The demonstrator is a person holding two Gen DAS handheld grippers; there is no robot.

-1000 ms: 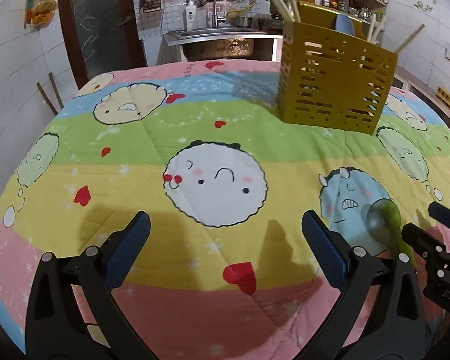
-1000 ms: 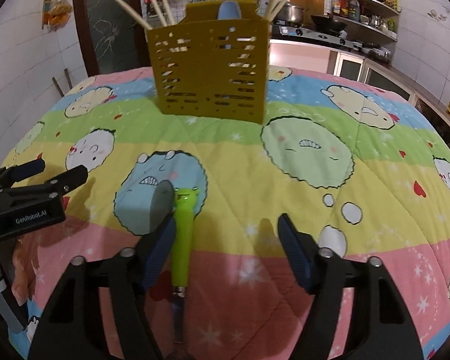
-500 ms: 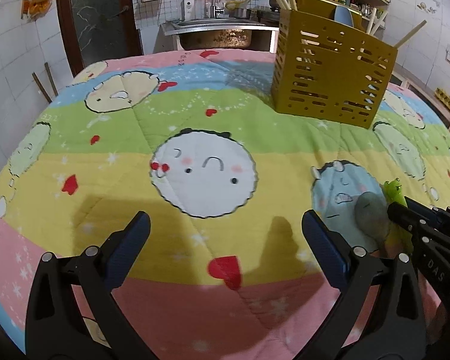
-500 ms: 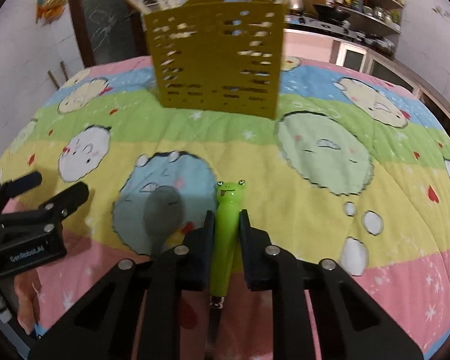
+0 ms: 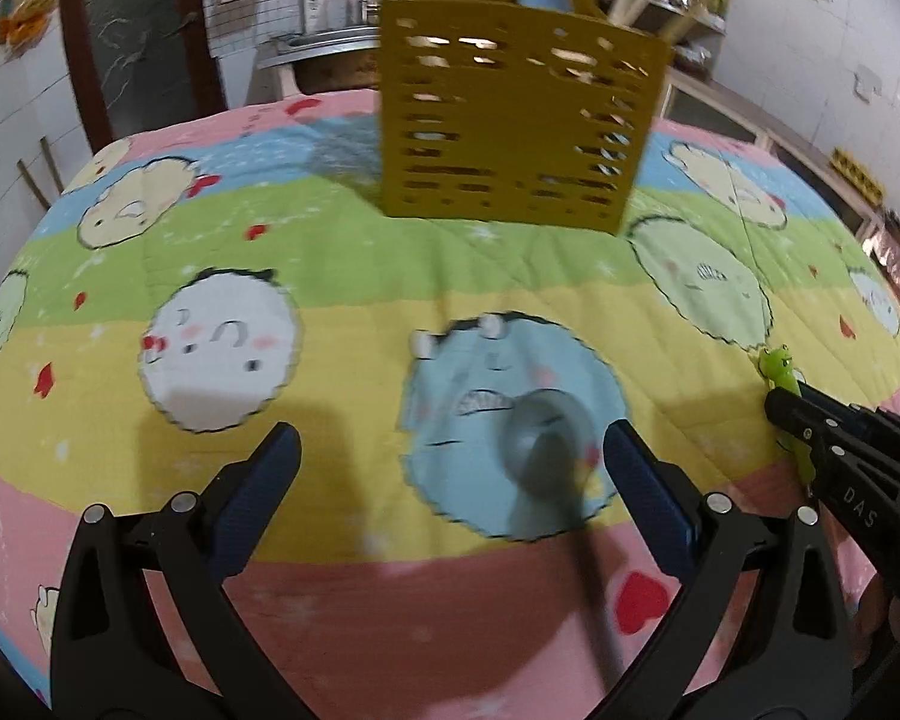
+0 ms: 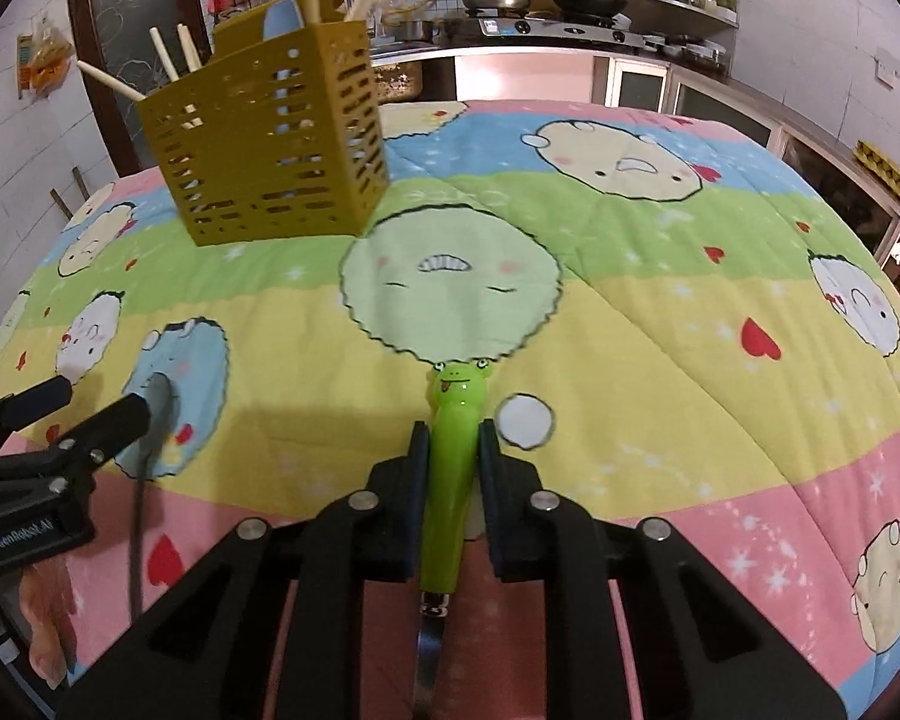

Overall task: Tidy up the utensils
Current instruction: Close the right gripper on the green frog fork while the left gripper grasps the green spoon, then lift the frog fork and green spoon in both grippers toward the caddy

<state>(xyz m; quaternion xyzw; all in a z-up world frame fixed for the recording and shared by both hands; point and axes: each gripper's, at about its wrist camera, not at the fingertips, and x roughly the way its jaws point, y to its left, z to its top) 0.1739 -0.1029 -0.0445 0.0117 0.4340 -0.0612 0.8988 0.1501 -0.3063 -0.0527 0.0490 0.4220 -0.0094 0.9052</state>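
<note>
On the quilt (image 6: 660, 324), which is printed with cartoon faces over coloured bands, a yellow slotted caddy (image 6: 270, 144) stands upright at the far side. It holds chopsticks (image 6: 174, 57) and a pale blue utensil (image 6: 282, 21).

Right gripper (image 6: 453, 450): jaws closed on the green frog-headed handle (image 6: 450, 468) of a utensil. The frog head points forward, away from the camera, just past the fingertips. A metal shank (image 6: 429, 648) runs back from the handle toward the camera, below the gripper body. Its working end is out of view, so the utensil type cannot be determined. In the left wrist view the same handle (image 5: 786, 372) shows at the right edge, clamped in the right gripper (image 5: 792, 414).

Left gripper (image 5: 450, 456): jaws spread wide, holding nothing. A grey spoon (image 5: 546, 444) lies on the quilt between the two fingers, nearer the right-hand one, with its bowl on a blue cartoon face and its handle running back toward the camera. This view is blurred; the spoon appears to rest flat, untouched by either finger. In the right wrist view the left gripper (image 6: 90, 402) sits at the left edge with the spoon (image 6: 159, 396) by its fingertips.
</note>
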